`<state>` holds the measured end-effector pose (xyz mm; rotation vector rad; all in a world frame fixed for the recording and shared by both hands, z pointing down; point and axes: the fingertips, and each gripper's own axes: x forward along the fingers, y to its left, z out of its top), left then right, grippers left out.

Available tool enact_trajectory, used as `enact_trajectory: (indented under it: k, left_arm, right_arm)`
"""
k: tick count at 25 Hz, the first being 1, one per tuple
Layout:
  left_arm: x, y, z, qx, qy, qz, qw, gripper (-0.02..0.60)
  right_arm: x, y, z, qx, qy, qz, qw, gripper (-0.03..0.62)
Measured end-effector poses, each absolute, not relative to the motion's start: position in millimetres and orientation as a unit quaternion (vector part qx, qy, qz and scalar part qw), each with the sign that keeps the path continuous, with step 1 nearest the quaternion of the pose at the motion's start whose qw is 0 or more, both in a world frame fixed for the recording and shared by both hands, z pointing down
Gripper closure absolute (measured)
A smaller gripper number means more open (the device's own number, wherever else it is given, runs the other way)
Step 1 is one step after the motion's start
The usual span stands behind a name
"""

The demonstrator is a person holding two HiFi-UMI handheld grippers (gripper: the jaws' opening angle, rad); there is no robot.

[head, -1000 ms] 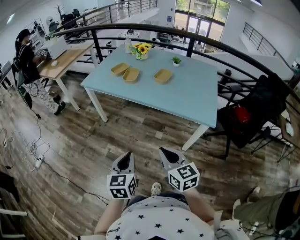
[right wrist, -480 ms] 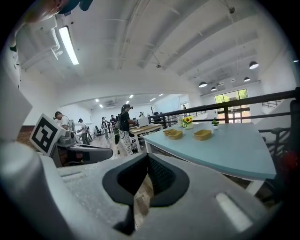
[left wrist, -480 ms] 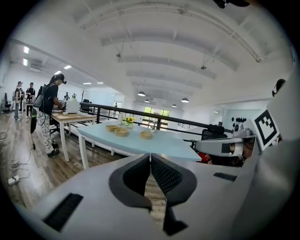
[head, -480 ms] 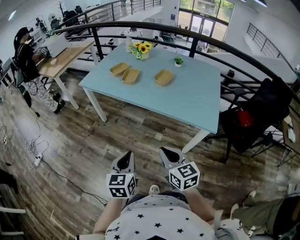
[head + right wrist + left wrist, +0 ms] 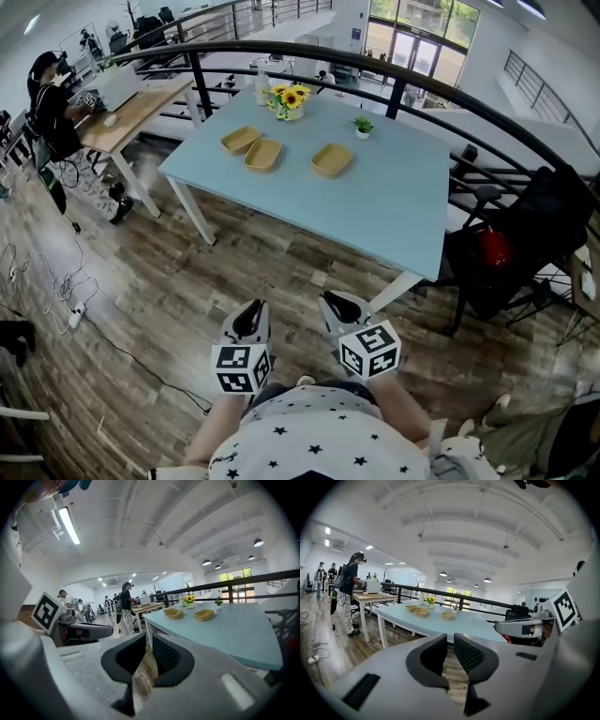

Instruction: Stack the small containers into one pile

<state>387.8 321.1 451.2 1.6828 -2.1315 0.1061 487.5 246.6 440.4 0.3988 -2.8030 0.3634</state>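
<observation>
Shallow tan containers point(image 5: 262, 155) on smooth blue table point(image 5: 384, 202)

**Changes: table nearer, jaws parting**

- Table point(image 5: 394, 206): larger in the head view. Its near right corner and leg now sit closer to both grippers, with less floor between.
- Containers point(image 5: 262, 155): carried nearer with the table top, spacing among them unaltered.
- Left gripper point(image 5: 451, 653): jaws have just been opening, from together to a narrow slit, with nothing between.
- Right gripper point(image 5: 149, 652): the same, a narrow slit with nothing between.
- Shoe point(image 5: 302, 381): earlier plain between the grippers, now nearly hidden under the shirt.
</observation>
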Motion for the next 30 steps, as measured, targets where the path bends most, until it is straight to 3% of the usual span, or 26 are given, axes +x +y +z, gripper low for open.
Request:
enact_trajectory:
  k: [14,30]
  left_arm:
    - [385,286,455,0.593,-0.775,0.038,0.213,0.466]
    - [335,239,469,0.607,-0.762,0.043,0.220,0.396]
  right_arm:
    - [482,209,449,0.123,-0.971,0.124,0.165,0.507]
    - [432,161,463,0.144,-0.964,0.128,0.182,0.424]
